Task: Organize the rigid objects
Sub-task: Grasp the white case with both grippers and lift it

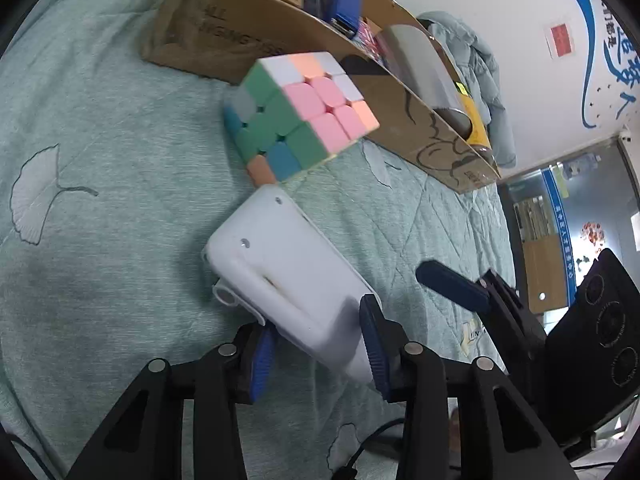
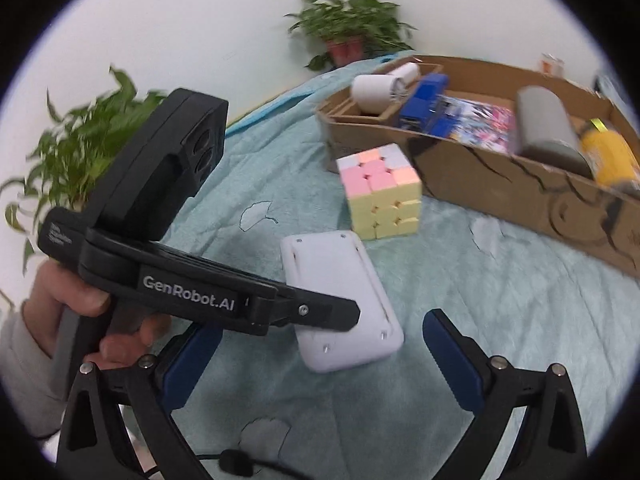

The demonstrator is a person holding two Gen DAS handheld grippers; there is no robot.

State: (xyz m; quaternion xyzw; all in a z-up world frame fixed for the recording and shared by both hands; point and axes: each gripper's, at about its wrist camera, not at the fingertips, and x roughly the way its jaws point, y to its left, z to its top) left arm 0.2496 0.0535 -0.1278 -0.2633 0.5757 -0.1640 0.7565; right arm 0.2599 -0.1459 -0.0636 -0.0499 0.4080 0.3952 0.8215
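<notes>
The left gripper (image 1: pixel 320 344) has its blue ribbed pads on either side of the near end of a white case (image 1: pixel 280 276), a smooth, flat plastic slab with rounded corners and small screw heads, lying face down on the quilt (image 1: pixel 100 140). In its own view the pads look pressed to the case's two long edges, so it is clenched on it. The right wrist view shows this from the side: a hand (image 2: pixel 92 308) holds the black handle at the left and one black finger reaches across the case (image 2: pixel 340 292), hiding the contact there.

The right gripper (image 2: pixel 324 356) is released, its jaws spread wide with only quilt between them, hovering near the case's end.

Just beyond the case stands a puzzle cube (image 1: pixel 296 116) in pastel tiles; pink and green faces show from the left wrist, a yellow face only from the right. Behind it lies a long, low cardboard tray (image 2: pixel 500 184) holding a white roll (image 2: pixel 380 88), a blue stapler (image 2: pixel 424 104), a grey cylinder (image 2: pixel 548 128) and something yellow (image 2: pixel 608 152). Potted plants (image 2: pixel 348 28) appear only in the right view. The quilt is soft, pale green, stitched with leaf outlines.
</notes>
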